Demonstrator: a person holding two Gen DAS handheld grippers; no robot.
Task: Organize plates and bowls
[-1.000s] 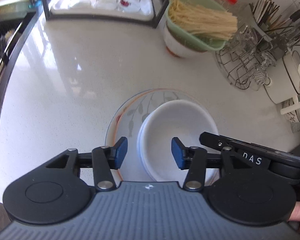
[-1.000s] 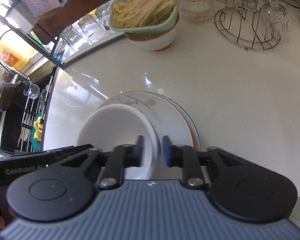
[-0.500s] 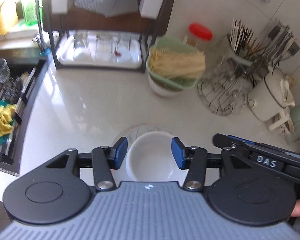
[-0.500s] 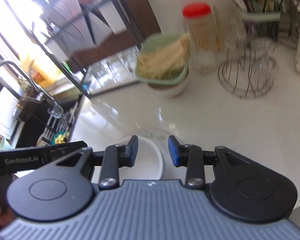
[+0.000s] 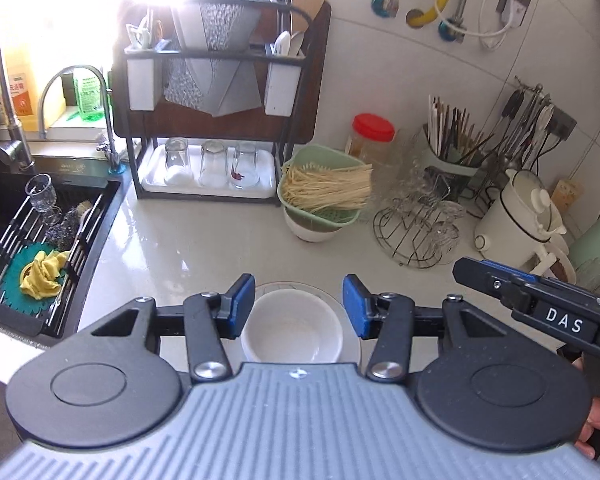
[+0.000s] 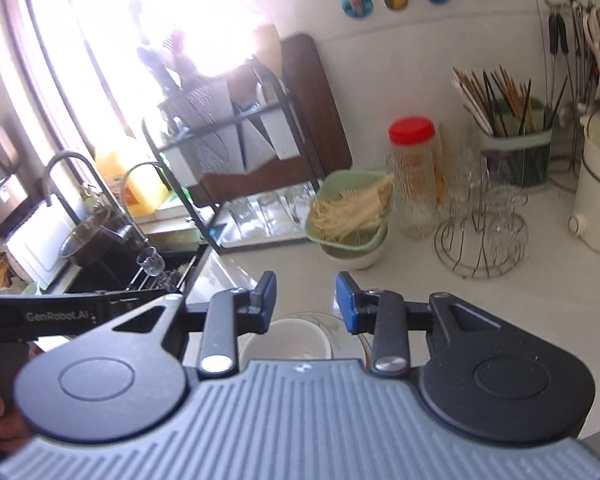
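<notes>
A white bowl point(image 5: 293, 326) sits on a patterned plate point(image 5: 350, 338) on the pale countertop, near its front edge. My left gripper point(image 5: 299, 308) hangs high above them, open, with nothing between its blue pads. The same bowl point(image 6: 286, 340) and plate point(image 6: 340, 326) show low in the right wrist view, partly hidden by the gripper body. My right gripper point(image 6: 306, 302) is also raised well above them, open and empty. Each gripper's body shows at the side of the other's view.
A green colander of noodles point(image 5: 324, 190) rests on a white bowl at the back. A wire glass rack point(image 5: 416, 232), red-lidded jar point(image 5: 372, 136), white pot point(image 5: 518, 212) and utensil holder stand right. A black rack with glasses point(image 5: 212, 168) and the sink point(image 5: 40, 232) lie left.
Both grippers have risen and pulled back from the bowl and plate, tilting up so the back wall shows. The right gripper, close around the bowl's rim a second ago, has come off it.
</notes>
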